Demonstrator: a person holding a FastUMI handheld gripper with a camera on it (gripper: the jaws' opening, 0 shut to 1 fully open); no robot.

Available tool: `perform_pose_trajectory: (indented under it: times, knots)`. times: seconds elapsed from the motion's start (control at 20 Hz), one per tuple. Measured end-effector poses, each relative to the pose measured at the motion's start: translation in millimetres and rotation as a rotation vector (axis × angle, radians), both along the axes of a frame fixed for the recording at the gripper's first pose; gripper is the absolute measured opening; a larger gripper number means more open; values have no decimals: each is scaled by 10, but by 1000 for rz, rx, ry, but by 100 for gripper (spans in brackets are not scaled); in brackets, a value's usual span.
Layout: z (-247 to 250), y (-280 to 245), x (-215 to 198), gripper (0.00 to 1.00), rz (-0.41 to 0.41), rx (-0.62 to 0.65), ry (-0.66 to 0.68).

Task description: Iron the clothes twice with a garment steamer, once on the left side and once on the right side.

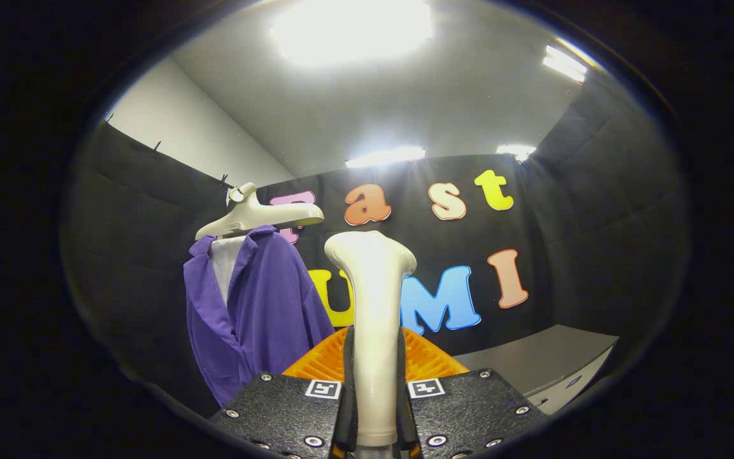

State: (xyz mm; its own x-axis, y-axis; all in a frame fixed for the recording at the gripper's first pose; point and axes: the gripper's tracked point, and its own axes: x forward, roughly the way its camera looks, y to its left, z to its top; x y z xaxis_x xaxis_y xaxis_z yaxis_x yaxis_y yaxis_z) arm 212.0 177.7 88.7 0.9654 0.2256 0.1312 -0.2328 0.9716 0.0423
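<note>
Black cloth walls the booth under bright ceiling lights, with a grey worktop point(552, 357) low to the right of the steamer. The tool point(374, 408) is clenched on the pale steamer point(373, 306), both fingers pressing its upright handle. Left of the steamer, apart from it, a purple shirt point(259, 319) hangs on a hanger point(252, 217).
</note>
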Motion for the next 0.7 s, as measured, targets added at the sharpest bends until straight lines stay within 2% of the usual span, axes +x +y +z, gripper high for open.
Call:
perform_pose_trajectory:
  times: [0.2, 0.35, 0.55, 0.7]
  knots:
    - [135, 351, -232, 24, -37, -65, -84]
    - [203, 734, -307, 23, -12, -98, -104]
    - [234, 1167, -296, 23, -5, -153, -142]
    - [116, 1431, -206, 23, 3, -183, -120]
